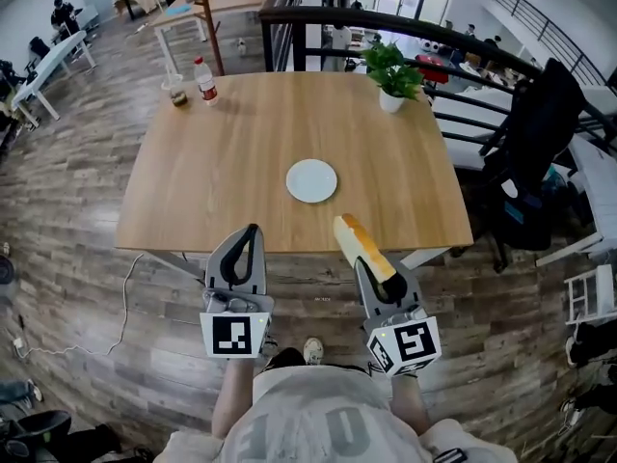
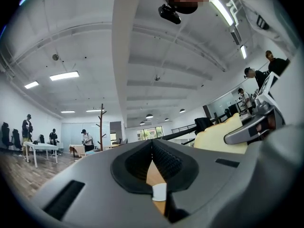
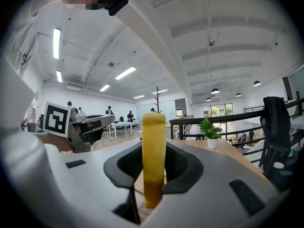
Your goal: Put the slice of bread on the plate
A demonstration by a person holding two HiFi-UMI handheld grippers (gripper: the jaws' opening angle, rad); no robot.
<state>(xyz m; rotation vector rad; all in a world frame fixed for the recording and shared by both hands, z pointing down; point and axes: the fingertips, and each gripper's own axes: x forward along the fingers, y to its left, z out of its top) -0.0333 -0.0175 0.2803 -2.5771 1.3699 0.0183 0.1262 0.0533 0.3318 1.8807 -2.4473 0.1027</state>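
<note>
Mid-carry: right gripper (image 1: 372,261) jaws grip the bread (image 1: 359,241), left gripper (image 1: 252,231) jaws closed and empty; next, lower it onto the plate (image 1: 311,180) ahead.

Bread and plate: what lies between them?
Nothing but bare table separates the bread, held in the right tool, from the plate; the head view shows it.
</note>
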